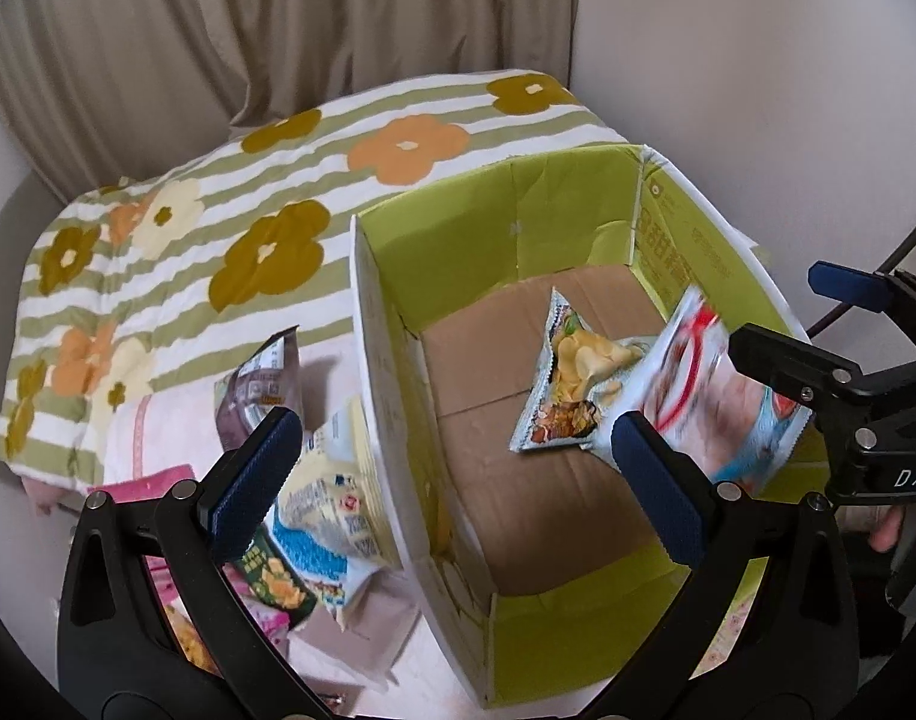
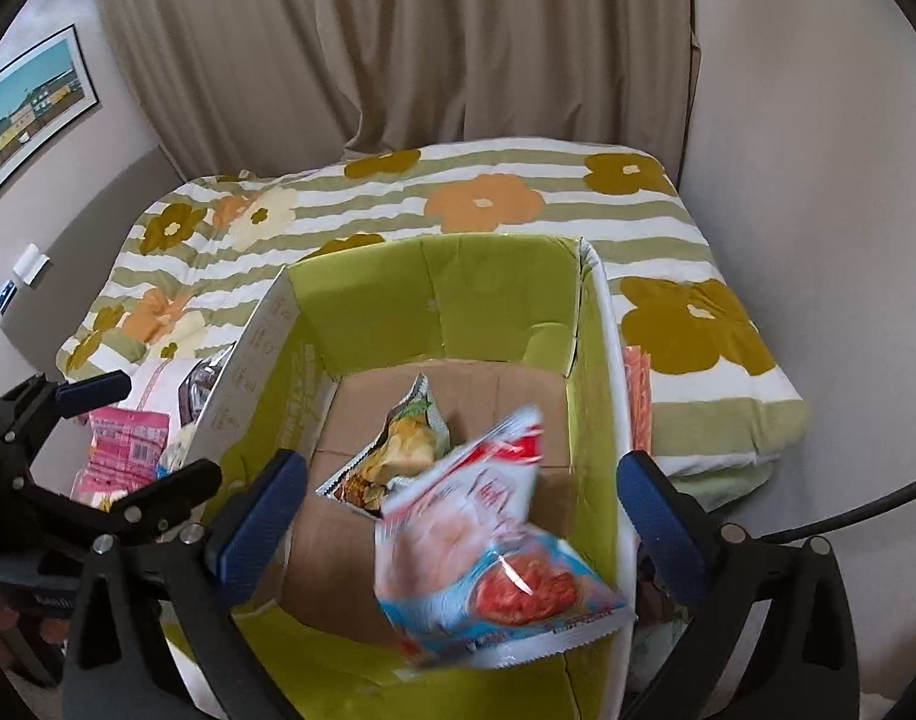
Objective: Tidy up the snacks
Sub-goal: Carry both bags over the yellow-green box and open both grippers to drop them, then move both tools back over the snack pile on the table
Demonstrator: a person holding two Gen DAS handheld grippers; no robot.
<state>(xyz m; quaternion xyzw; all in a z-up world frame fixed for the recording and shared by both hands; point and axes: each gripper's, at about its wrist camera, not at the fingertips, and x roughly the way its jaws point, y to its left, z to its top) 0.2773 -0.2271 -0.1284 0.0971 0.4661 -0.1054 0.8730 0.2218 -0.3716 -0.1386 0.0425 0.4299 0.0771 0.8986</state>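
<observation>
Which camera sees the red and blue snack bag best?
The right wrist view: the blurry red and blue foil snack bag shows nearly whole over the green cardboard box. In the left wrist view the bag is partly hidden behind a hand-held gripper finger.

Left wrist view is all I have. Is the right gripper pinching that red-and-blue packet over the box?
Observer: No. In the right wrist view the right gripper stands wide open. Both pads are clear of the red-and-blue packet, which is blurred, above the green box.
Operator: Anything outside the box wall on the right gripper's side?
Observer: Yes, an orange-striped packet sits just outside that wall, next to the flowered quilt. I can't tell whether it touches the box.
</observation>
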